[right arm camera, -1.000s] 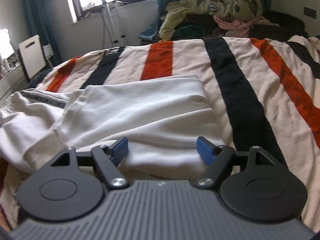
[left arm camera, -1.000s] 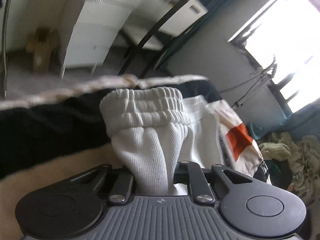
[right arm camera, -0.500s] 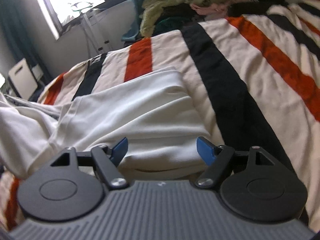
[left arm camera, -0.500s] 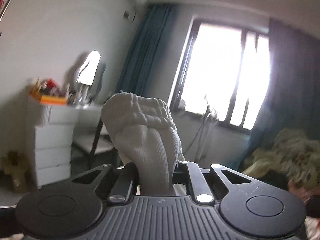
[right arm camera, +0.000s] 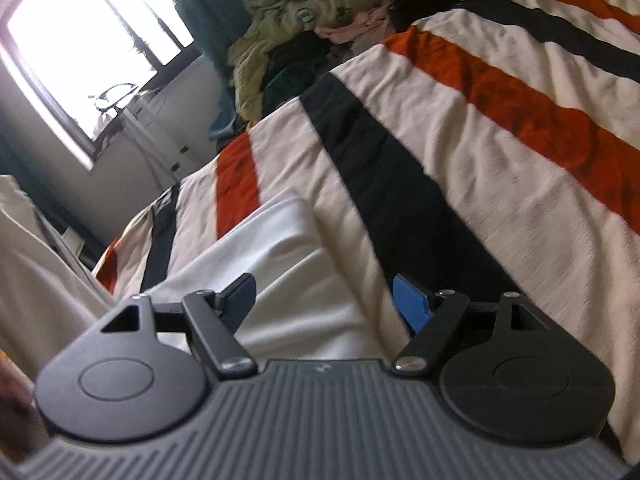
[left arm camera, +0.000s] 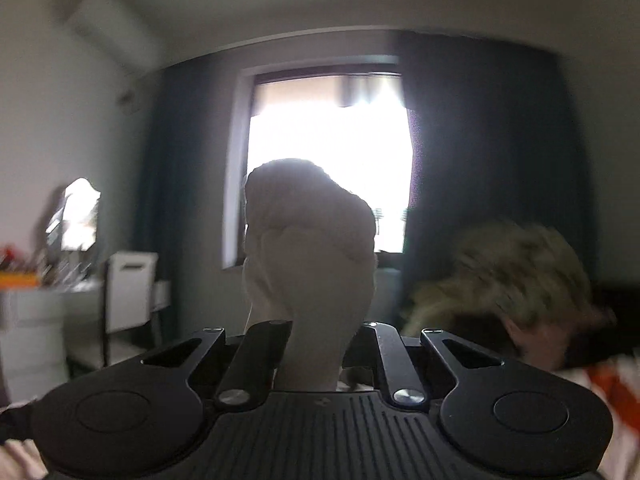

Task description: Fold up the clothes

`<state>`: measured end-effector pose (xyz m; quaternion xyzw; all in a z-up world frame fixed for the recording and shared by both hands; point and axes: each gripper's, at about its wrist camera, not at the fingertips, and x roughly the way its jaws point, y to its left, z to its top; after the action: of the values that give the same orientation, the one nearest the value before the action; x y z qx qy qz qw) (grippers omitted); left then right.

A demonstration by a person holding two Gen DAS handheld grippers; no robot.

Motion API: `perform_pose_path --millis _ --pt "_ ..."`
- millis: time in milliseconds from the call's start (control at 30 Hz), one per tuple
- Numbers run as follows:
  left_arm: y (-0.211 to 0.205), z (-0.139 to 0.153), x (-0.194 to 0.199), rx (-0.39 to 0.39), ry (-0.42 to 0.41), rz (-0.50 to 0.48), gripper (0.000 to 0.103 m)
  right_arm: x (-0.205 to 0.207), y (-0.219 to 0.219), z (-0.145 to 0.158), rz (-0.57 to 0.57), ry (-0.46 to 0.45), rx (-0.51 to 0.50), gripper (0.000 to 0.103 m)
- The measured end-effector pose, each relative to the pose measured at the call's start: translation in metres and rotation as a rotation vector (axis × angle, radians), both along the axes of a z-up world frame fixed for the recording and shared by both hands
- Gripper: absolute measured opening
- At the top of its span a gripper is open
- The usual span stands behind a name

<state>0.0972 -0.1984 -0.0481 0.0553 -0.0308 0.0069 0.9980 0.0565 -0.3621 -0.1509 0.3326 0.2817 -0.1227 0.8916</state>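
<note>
White ribbed cloth (left arm camera: 310, 280) pinched tight in the left claw (left arm camera: 316, 356), held up high near the window (left arm camera: 332, 160). Right claw (right arm camera: 324, 300) wide open, holding nothing, low over more white cloth on the striped blanket (right arm camera: 500, 152). Could slip out if tugged hard.

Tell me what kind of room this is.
Most likely a bedroom in a home. A bed covered in a cream, black and orange striped blanket holds a folded white garment; a heap of rumpled clothes sits beyond, by a dark-curtained window.
</note>
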Motion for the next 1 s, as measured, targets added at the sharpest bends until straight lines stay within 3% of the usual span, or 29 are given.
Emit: perform_pose_path --millis 133,200,300,400,467,500,567,600,667,800,933,1000 --pt "-0.065 -0.071 -0.018 0.247 0.082 -0.171 0.013 0.003 -0.014 -0.002 -0.046 -0.012 0.006 0.077" --pt "-0.09 -0.103 -0.014 0.352 0.191 -0.236 0.013 0.003 -0.021 -0.003 -0.07 -0.016 0.011 0.077" --pt "-0.109 -0.128 -0.002 0.406 0.324 -0.27 0.015 0.005 -0.025 -0.011 -0.077 0.007 0.025 0.078" --pt "-0.112 -0.125 0.008 0.385 0.362 -0.285 0.025 0.009 -0.028 -0.019 -0.076 0.026 0.051 0.078" --pt "-0.108 -0.121 0.015 0.38 0.395 -0.292 0.051 0.01 -0.029 -0.021 -0.079 0.03 0.06 0.078" --pt "-0.101 -0.117 0.018 0.379 0.41 -0.296 0.058 0.01 -0.028 -0.02 -0.081 0.029 0.056 0.078" --pt "-0.087 -0.109 0.026 0.377 0.439 -0.305 0.08 0.01 -0.026 -0.018 -0.083 0.024 0.027 0.078" --pt "-0.072 -0.102 0.032 0.379 0.452 -0.314 0.085 0.009 -0.024 -0.016 -0.084 0.02 0.01 0.078" --pt "-0.022 -0.086 0.042 0.392 0.476 -0.338 0.088 0.005 -0.022 -0.012 -0.079 0.001 -0.003 0.078" --pt "0.034 -0.065 0.007 0.423 0.489 -0.346 0.096 -0.004 -0.02 -0.005 -0.064 -0.071 0.035 0.078" --pt "0.077 -0.048 -0.028 0.467 0.51 -0.25 0.1 -0.01 -0.005 0.003 0.015 -0.141 0.079 0.079" --pt "0.102 -0.04 -0.031 0.408 0.511 -0.158 0.103 -0.013 0.003 0.007 0.057 -0.174 0.1 0.08"
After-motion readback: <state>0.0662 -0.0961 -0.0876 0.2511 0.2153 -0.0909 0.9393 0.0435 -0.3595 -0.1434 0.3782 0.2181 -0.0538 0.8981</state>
